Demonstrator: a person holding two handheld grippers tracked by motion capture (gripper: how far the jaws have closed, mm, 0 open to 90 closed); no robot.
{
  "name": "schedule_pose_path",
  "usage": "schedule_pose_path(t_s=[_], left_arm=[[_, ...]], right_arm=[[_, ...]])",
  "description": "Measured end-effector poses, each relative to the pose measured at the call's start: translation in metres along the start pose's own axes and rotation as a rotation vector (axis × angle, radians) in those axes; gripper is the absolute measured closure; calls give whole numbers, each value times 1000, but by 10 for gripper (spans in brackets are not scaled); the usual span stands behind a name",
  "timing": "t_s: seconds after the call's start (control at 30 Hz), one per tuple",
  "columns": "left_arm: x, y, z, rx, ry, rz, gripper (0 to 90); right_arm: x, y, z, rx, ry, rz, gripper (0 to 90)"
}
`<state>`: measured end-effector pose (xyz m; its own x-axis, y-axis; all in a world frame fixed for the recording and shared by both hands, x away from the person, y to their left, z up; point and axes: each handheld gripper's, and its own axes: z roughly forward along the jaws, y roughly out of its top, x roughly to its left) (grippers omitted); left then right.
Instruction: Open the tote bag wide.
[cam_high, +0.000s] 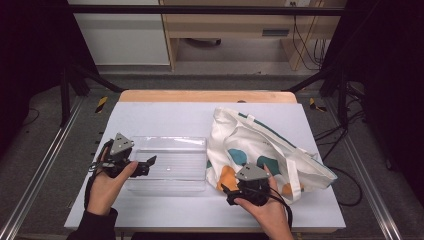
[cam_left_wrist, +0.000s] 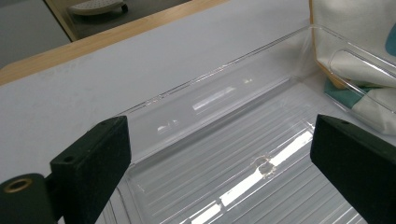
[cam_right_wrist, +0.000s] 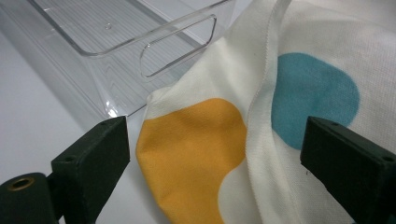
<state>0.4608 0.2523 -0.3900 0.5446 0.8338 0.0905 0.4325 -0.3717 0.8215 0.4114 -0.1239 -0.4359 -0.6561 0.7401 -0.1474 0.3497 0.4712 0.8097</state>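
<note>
1. The left hand (cam_high: 106, 186) comes in from the near left edge, forearm in a dark sleeve, palm turned inward.
2. The left gripper (cam_high: 148, 164) points right, roughly level, its jaws standing wide apart with nothing pressed between them.
3. The right hand (cam_high: 267, 210) enters from the near edge at right.
4. The right gripper (cam_high: 231, 192) points left and slightly far, jaws spread wide, gripping nothing.

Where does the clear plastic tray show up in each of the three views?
High view: clear tray left of centre on the table, beside the tote bag.
Left gripper view: tray across the centre, stretching ahead of the claw.
Right gripper view: tray at the upper left, handle slot facing.
Shared landmark: the tote bag's edge touching the tray's end.
</note>
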Motion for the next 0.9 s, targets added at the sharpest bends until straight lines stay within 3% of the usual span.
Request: schedule_pose_path(t_s=[0.2, 0.43, 0.7, 0.73, 0.9], left_arm=[[-2, 1, -1, 13, -16, 14, 54], [-5, 1, -1, 30, -42, 40, 55], [-5, 0, -4, 25, -46, 37, 55], [-4, 0, -6, 22, -46, 35, 56], [-2, 1, -8, 12, -47, 26, 56]], right_arm=[[4, 11, -14, -13, -3, -62, 90], [-5, 29, -32, 3, -37, -53, 205], [-33, 59, -56, 22, -95, -40, 319], [-45, 70, -65, 20, -123, -54, 353], [-73, 81, -78, 29, -186, -39, 428]])
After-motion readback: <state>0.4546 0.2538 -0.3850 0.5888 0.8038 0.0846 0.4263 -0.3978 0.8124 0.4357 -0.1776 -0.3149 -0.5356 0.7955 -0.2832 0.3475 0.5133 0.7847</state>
